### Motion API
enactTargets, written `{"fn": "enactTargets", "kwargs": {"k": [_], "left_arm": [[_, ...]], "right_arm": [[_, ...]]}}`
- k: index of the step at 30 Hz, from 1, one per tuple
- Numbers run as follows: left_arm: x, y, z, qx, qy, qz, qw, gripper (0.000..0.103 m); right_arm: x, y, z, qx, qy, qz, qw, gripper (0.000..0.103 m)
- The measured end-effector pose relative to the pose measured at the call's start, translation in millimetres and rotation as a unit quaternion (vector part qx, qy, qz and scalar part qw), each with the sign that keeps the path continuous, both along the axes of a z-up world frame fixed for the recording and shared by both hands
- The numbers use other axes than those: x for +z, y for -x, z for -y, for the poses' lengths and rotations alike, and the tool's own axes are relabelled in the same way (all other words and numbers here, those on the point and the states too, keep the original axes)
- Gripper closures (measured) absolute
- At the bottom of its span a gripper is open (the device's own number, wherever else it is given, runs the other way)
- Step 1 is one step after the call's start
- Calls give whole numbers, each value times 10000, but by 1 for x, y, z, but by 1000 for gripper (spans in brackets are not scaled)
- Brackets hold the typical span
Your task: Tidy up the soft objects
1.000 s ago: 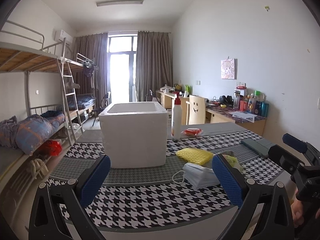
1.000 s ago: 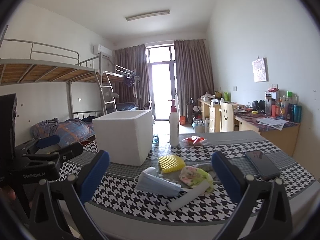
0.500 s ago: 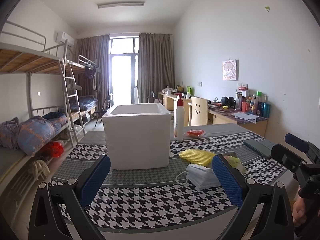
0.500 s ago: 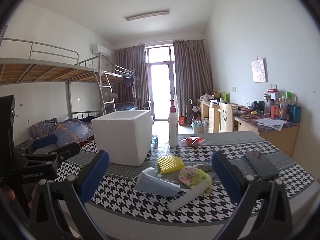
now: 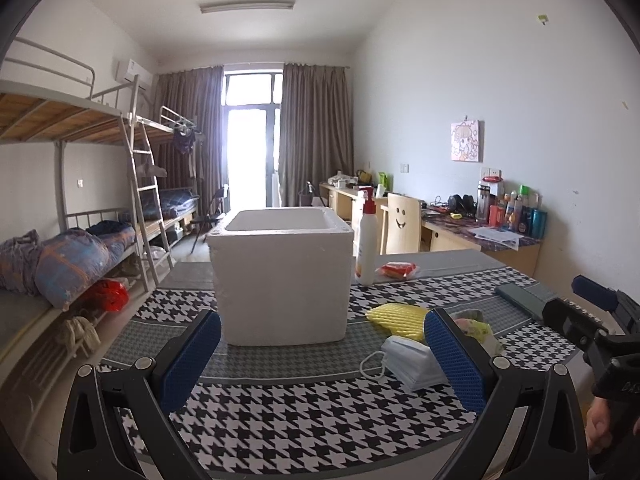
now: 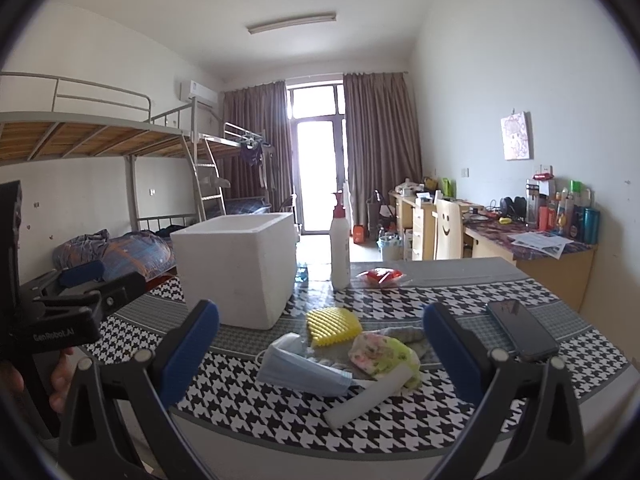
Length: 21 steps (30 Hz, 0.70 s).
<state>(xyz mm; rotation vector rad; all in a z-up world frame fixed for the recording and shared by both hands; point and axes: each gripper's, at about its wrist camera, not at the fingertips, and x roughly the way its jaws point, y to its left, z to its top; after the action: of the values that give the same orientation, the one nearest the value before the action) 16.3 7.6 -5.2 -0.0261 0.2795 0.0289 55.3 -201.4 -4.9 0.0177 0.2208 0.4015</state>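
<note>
Daylit, evenly bright, strongly fisheye.
Blown-out glare at the far window; ceiling lamp apparently unlit; soft faint shadows on the table; straight lines bowed and corners vignetted black; sharp throughout, near blue pads slightly soft.

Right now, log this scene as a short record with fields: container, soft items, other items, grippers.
container: white foam box, open top, upright on the houndstooth table
soft items: yellow sponge, blue face masks, floral cloth, clustered beside the box, none visibly inside
other items: pump bottle, phone, white tube, red packet
left gripper: open, empty
right gripper: open, empty
</note>
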Motion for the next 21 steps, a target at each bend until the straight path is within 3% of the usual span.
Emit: {"fn": "enactTargets", "kwargs": {"k": [9, 21], "left_arm": [[-8, -23, -1, -378, 192, -392, 9983, 1], [-22, -52, 12, -752, 159, -889, 9931, 1]], "right_arm": [[-11, -23, -6, -62, 159, -288, 9994, 0], [-23, -44, -2, -298, 290, -682, 9968, 0]]}}
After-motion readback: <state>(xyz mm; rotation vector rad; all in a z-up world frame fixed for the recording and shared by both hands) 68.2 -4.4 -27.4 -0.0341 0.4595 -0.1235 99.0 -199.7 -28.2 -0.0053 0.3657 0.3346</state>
